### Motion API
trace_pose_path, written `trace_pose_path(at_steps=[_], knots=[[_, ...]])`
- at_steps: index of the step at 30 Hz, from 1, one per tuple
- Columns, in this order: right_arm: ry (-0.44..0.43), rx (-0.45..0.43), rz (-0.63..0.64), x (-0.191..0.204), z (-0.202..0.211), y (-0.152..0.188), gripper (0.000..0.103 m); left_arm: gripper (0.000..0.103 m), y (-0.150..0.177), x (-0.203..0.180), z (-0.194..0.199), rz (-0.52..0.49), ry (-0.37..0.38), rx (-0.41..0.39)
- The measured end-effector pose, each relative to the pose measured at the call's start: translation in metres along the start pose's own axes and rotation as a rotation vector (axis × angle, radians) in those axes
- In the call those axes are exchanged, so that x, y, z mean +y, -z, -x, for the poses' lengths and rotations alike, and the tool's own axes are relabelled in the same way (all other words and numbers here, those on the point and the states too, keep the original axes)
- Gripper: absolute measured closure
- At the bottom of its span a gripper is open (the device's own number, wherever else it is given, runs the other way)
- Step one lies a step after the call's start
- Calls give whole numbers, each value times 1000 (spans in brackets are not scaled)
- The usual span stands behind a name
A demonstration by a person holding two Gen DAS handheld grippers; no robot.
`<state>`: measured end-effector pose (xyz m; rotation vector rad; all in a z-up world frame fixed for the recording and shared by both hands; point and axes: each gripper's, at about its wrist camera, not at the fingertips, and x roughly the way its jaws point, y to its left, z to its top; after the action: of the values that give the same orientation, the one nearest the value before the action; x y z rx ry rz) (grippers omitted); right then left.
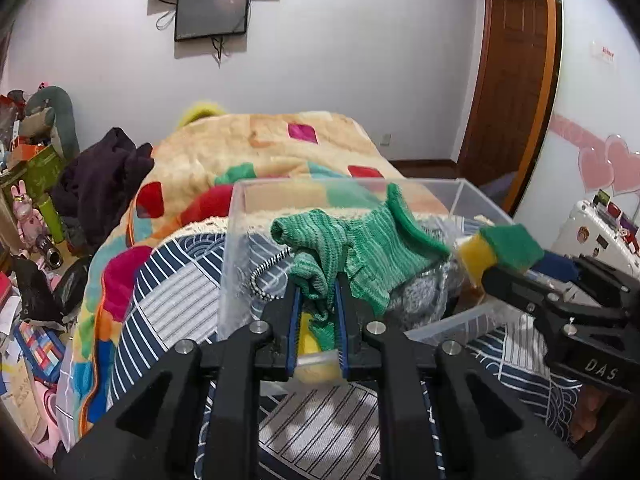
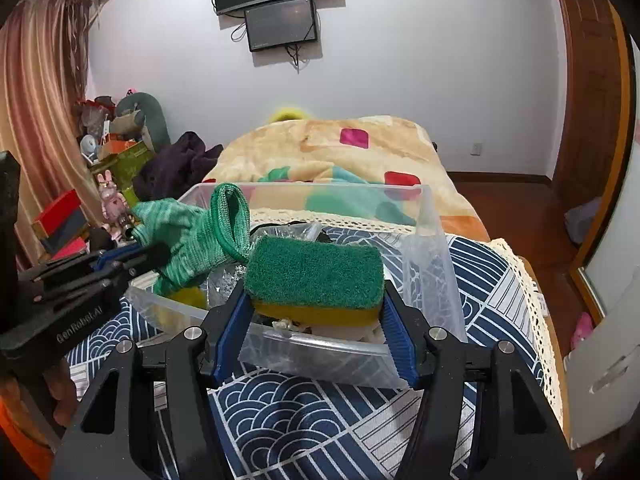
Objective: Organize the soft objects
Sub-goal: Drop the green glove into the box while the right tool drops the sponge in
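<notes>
1. The left gripper is pinching a green knitted glove between its blue pads, holding it over the near left part of a clear plastic bin.
2. The right gripper is clamping a green-and-yellow scrub sponge over the bin's near edge.
3. The bin is sitting on a navy wave-patterned bedspread, with a colourful fleece blanket lying beyond it.
</notes>
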<state>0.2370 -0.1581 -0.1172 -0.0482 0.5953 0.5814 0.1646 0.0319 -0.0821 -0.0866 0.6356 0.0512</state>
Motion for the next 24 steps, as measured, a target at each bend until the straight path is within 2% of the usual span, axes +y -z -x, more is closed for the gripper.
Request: trace_pose_path(at_steps=[2, 5, 6, 8, 15, 24], knots=[[2, -1, -1, -1, 3, 1, 43, 88, 1, -2, 1, -6, -4, -5], [1, 13, -8, -4, 3, -1, 39, 77, 2, -1, 6, -2, 26, 1], [-1, 17, -11, -4, 2, -2, 34, 72, 2, -1, 9, -2, 30, -1], [-8, 15, -20, -5, 6, -1, 33, 68, 4, -1, 14, -2, 37, -6], [-10, -5, -23, -10, 22, -2, 33, 67, 5, 0, 45, 14, 74, -53], [-51, -159, -9, -4, 76, -20, 32, 67, -13, -15, 105, -13, 120, -205]])
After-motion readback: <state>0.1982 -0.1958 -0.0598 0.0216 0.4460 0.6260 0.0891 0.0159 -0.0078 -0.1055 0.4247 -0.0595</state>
